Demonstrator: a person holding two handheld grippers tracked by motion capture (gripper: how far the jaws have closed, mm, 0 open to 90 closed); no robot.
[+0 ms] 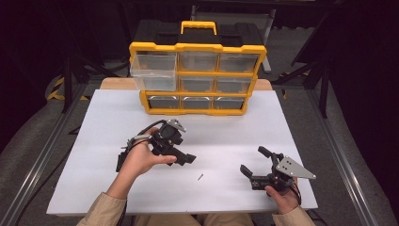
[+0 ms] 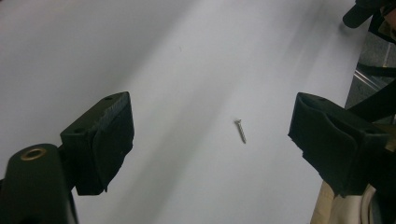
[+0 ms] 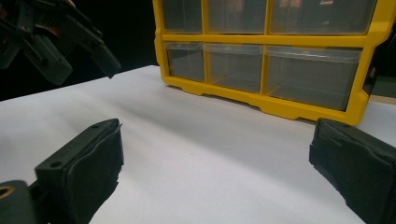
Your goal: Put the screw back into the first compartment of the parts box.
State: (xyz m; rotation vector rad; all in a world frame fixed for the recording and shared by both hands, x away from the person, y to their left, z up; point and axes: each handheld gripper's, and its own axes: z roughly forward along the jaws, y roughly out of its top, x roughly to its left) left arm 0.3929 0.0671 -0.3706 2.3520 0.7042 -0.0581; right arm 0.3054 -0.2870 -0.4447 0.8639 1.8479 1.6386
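Screw (image 2: 240, 131): tiny, light, hard, likely slippery; lying flat on white table (image 1: 117, 155), between both grippers. Best pinched across its thin middle. Left gripper (image 2: 210, 135) hanging over it, jaws wide apart, holding nothing. Right gripper (image 3: 215, 172) wide apart too, nothing inside.

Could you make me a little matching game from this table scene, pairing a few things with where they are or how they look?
Things:
1. small silver metal screw
2. clear plastic top-left drawer
3. yellow and black plastic drawer cabinet
4. left claw

Places or states:
A. stands at the far edge of the white table
B. pulled out
C. lies loose on the white surface
D. open, holding nothing

Pairs: 1-C, 2-B, 3-A, 4-D
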